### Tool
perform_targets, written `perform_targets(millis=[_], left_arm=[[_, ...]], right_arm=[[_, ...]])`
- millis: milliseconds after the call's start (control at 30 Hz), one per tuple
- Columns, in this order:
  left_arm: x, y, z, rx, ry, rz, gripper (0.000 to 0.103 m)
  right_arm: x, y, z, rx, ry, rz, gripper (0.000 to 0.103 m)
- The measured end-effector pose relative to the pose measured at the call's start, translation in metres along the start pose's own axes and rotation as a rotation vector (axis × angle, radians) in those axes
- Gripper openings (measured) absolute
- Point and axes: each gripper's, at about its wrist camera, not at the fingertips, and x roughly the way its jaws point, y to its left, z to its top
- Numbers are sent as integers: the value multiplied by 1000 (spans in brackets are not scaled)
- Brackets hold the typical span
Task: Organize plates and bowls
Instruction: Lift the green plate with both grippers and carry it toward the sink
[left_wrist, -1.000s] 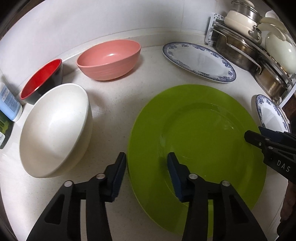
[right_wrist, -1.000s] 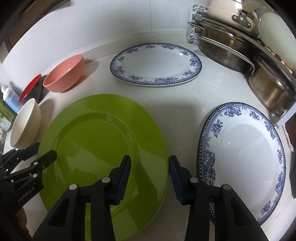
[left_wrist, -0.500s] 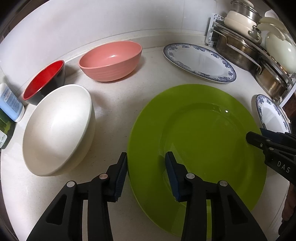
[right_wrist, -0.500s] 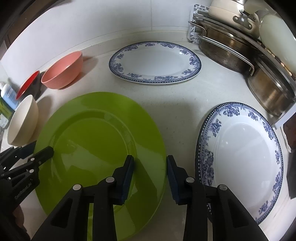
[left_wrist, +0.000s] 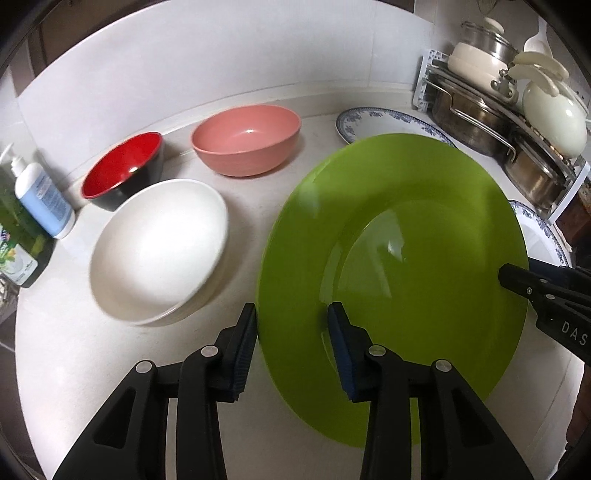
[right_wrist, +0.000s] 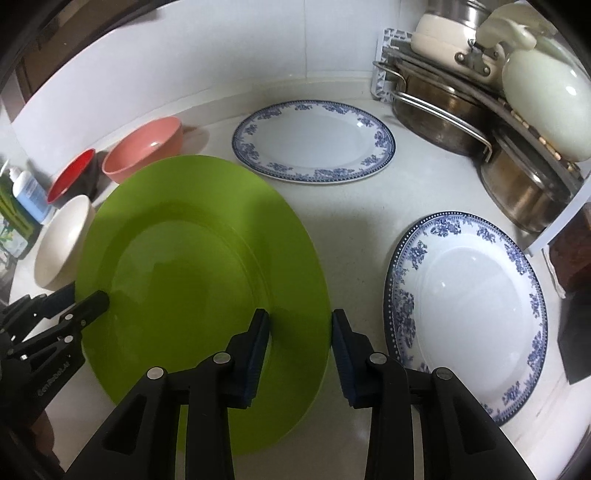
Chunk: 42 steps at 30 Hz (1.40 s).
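A large green plate (left_wrist: 406, 221) hangs tilted just above the counter, held from both sides. My left gripper (left_wrist: 291, 332) is shut on its left rim, one pad under the edge and one on the plate's face. My right gripper (right_wrist: 299, 332) is shut on the opposite rim of the green plate (right_wrist: 184, 240). In the left wrist view the green plate hides part of the far blue-patterned plate (left_wrist: 369, 118). A white bowl (left_wrist: 159, 247), a red bowl (left_wrist: 122, 166) and a pink bowl (left_wrist: 243, 136) stand to the left.
Two blue-patterned plates lie on the counter, one at the back (right_wrist: 314, 144) and one at the right (right_wrist: 472, 314). A rack of steel pots and lids (right_wrist: 480, 110) fills the back right corner. A soap bottle (left_wrist: 40, 199) stands at the far left.
Both grippers narrowed onto the green plate's rim and rose with it. The plate has come off the counter and now overlaps the far blue plate in the left wrist view.
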Motion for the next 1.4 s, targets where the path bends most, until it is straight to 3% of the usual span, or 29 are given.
perform_targets(millis=[467,967,1400], left_arm=[[-53,32,-30,-50,-22,70,38],[-111,94,-86,-181,-41,177,38],[-137,154,-140,-328,-8,282,38]], right_arm=[[-36,30,-12,-18,8,47,35],[-66,103,-42,-137,28,142,35],[-75,176,-65,-285,68,228,35]])
